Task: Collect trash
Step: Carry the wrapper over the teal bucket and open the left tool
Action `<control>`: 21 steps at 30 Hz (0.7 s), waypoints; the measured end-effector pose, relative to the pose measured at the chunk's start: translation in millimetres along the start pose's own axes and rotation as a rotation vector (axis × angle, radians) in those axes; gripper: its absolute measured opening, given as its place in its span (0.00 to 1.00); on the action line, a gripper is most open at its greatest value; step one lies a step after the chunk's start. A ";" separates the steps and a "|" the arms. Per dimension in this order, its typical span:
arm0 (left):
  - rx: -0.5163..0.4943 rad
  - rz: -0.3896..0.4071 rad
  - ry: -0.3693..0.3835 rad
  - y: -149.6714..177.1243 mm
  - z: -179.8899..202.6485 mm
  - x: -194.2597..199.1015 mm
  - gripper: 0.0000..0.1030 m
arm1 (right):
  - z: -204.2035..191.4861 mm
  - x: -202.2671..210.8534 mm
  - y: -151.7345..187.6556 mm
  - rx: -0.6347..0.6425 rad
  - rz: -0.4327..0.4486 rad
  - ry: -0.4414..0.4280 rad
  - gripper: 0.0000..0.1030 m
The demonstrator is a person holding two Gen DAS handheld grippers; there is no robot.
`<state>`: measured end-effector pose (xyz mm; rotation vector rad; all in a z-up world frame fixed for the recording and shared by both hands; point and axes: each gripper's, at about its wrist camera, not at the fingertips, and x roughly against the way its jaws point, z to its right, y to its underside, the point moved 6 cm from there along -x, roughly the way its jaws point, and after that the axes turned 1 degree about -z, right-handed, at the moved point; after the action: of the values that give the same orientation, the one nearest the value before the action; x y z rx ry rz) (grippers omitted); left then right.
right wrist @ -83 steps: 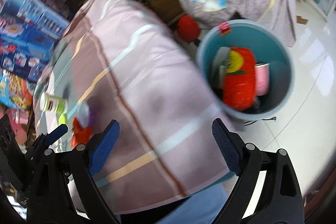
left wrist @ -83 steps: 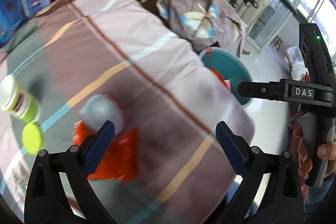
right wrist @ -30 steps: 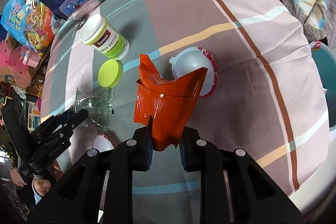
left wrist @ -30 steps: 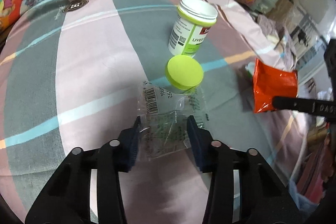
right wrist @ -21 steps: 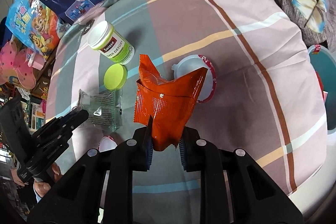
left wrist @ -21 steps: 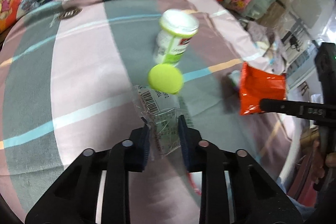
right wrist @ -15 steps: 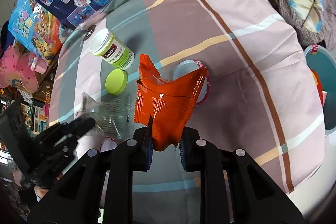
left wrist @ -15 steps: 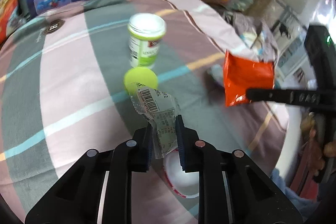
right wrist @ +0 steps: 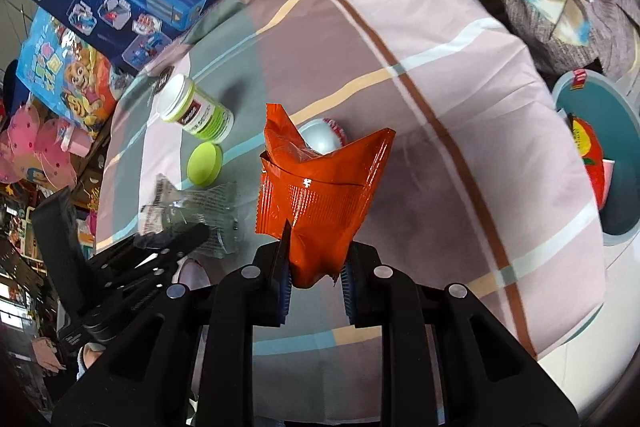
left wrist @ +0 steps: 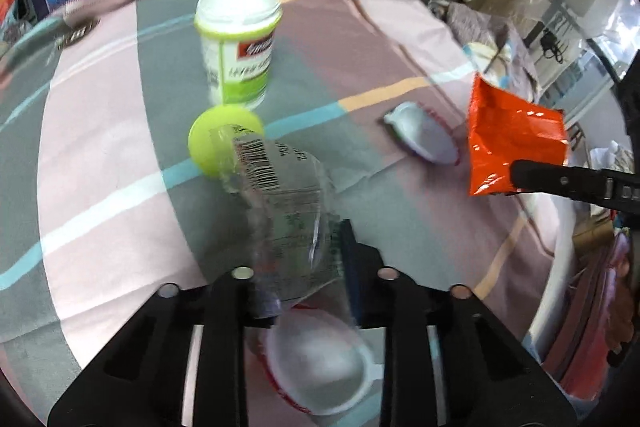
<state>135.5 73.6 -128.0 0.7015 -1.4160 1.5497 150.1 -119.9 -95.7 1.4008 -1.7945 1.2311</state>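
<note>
above the striped cloth (right wrist: 460,75), clear wrapper (left wrist: 288,195) and orange packet (right wrist: 320,195) between closed fingers

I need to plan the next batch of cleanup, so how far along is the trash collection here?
Done: the teal bin already holds some trash. In hand: the right gripper pinches an orange wrapper; the left gripper pinches a clear wrapper. Left: the open jar, its green lid, and two white cups.

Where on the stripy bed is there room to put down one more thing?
The wide pink-and-brown stretch of the cover, between the white cup and the edge near the teal bin, is bare. It's crowded around the green-labelled jar, the green lid and both grippers.
</note>
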 end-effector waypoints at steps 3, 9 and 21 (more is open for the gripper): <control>-0.020 0.041 -0.027 -9.2 8.3 13.9 0.22 | 8.4 8.0 -4.2 -0.017 0.020 -0.013 0.19; -0.071 0.073 -0.013 -27.0 37.3 31.4 0.22 | 26.8 21.6 -12.4 -0.050 0.053 -0.037 0.19; -0.266 0.059 0.105 -76.6 169.0 5.5 0.22 | 134.4 86.6 -30.0 -0.191 0.193 0.015 0.19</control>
<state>174.3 -93.3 -56.6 0.4160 -1.5385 1.3874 166.8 -279.9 -71.2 1.1314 -2.0159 1.1251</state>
